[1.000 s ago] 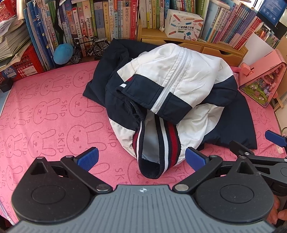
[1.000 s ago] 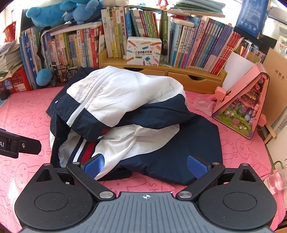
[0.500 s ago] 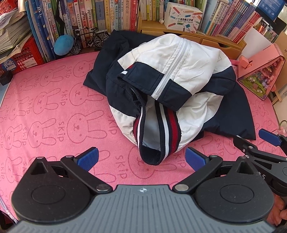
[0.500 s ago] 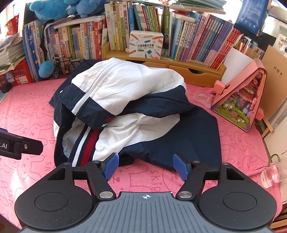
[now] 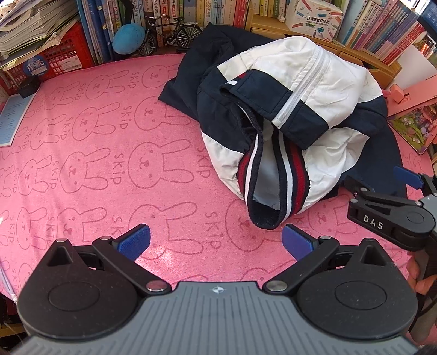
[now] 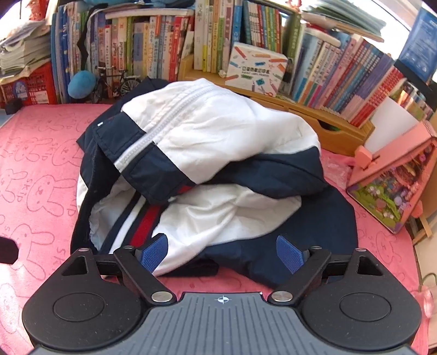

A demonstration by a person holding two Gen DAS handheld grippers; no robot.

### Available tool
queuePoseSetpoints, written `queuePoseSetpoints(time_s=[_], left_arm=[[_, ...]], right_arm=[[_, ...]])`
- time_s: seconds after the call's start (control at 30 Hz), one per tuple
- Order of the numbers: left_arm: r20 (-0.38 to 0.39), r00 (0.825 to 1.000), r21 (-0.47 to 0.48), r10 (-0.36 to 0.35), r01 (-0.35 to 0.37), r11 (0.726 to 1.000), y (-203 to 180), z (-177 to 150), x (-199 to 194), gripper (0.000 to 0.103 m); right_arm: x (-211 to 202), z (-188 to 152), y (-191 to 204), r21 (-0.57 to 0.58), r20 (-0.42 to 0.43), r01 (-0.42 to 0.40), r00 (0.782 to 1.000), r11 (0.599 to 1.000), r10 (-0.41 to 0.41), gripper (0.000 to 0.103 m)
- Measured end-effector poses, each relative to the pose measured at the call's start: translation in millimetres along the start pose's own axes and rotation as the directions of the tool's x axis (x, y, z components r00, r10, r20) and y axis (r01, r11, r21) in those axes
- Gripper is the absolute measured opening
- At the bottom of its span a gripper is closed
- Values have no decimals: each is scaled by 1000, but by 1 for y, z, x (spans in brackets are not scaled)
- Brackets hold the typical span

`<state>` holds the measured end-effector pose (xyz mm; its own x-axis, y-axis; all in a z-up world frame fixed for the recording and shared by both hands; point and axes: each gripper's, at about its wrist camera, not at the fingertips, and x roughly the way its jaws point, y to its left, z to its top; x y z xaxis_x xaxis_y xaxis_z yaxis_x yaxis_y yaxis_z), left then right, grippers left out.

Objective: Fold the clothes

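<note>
Left wrist view
Jacket (image 5: 295, 114): we see it bundled in a heap on the pink rabbit-print mat (image 5: 114, 153), right of centre, its far edge close to the bookshelf (image 5: 191, 13).
Striped collar (image 5: 275, 188): it spills toward us at the near end of the heap, its opening facing the camera; we judge it the handiest edge to take up.
Zip (image 5: 297, 90): it runs from near-left to far-right, which we take as the heap's long axis.
Left claw (image 5: 215, 241): we hold it spread wide and empty above bare mat, just short of the collar, lined up for an approach.
Right claw (image 5: 382, 188): it enters at the right edge, beside the dark hem; from here we cannot tell how its jaws stand.

Right wrist view
Jacket (image 6: 218, 142): it fills the middle; a white panel lies over a navy band, with a navy flap spread to the right.
Right claw (image 6: 221, 252): jaws apart, nothing between them; the left pad (image 6: 153, 252) overlaps the white fabric and the right pad overlaps the navy hem, so we judge it poised to pinch the near edge.
Bookshelf: directly behind the heap.
</note>
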<state>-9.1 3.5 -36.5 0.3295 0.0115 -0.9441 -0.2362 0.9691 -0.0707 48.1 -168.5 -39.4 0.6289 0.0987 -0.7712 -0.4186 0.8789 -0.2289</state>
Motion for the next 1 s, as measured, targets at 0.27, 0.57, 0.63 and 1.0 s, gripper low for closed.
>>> queuePoseSetpoints(time_s=[0.27,0.57,0.63,1.0], left_arm=[[25,994,-75,110,-108,991,26,-3,-9,103],[12,994,-100,110,-108,989,28,-1,5,103],[7,994,-61,112,-112,992,19,2,17,103],[68,993,234,97,-110,966,-69,37,85,103]], right_arm=[[56,50,61,-287,92,60,995,956,-35,103],[59,69,-15,-28,28,187,982,982,-186,22],[41,65,-44,44,52,254,965,966,-256,12],[-55,15,-146,235,152,194,961,953,-233,24]])
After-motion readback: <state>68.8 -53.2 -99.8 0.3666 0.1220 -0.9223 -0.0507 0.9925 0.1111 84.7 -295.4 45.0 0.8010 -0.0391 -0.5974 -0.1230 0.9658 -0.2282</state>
